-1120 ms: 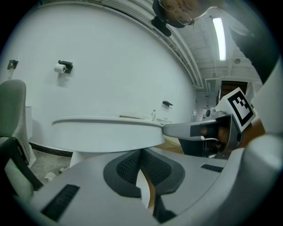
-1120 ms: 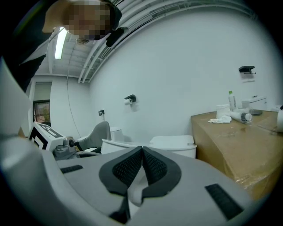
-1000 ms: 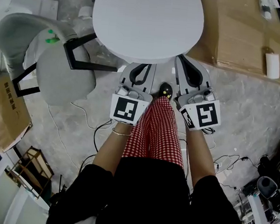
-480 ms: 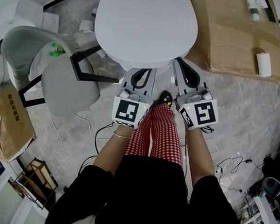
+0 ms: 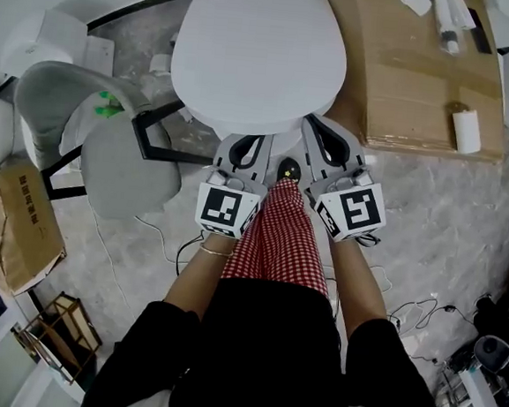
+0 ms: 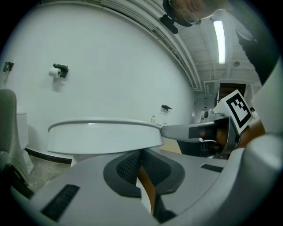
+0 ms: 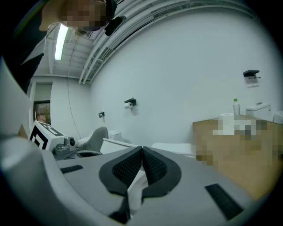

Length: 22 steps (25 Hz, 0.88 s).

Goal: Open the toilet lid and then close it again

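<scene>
Left claw point(image 5: 253, 140) and right claw point(image 5: 315, 124) sat clenched, empty, at the front rim of the toilet lid point(image 5: 259, 52), mid-frame. Lid was down, so I judged it the opening step. Next: tips under the rim, lift.

Chair point(image 5: 125, 165) left of the toilet lid point(image 5: 259, 52); cardboard point(image 5: 406, 87) right of it; roll point(image 5: 466, 130) on the cardboard.

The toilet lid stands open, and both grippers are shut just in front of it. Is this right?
No: the toilet lid lies closed, as the head view shows. The left gripper and right gripper are indeed shut in front of it.
</scene>
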Motion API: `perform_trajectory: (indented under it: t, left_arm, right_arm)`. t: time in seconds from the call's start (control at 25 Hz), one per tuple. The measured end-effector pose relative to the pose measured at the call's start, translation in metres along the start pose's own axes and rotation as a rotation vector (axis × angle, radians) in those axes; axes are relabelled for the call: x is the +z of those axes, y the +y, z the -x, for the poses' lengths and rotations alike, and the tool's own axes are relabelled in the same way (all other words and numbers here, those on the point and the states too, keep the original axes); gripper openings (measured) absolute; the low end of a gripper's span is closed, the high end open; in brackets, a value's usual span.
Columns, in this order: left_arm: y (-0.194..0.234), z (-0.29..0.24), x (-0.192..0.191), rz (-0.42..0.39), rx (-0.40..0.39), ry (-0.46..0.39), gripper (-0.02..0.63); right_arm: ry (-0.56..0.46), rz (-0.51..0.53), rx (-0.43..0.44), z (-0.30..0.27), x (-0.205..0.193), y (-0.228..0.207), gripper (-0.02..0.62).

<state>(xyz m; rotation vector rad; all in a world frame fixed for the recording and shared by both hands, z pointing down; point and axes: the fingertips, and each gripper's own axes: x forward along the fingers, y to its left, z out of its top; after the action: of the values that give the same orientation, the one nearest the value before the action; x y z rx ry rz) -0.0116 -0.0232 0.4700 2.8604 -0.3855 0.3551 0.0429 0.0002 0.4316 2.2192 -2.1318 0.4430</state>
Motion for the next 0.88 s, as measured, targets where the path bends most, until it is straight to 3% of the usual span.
perform_trajectory:
  t: [0.88]
  left_arm:
    - [0.015,-0.024,0.069,-0.067,0.067,-0.060,0.003]
  right_arm:
    - [-0.036,0.026,0.060,-0.024,0.063,-0.017,0.021]
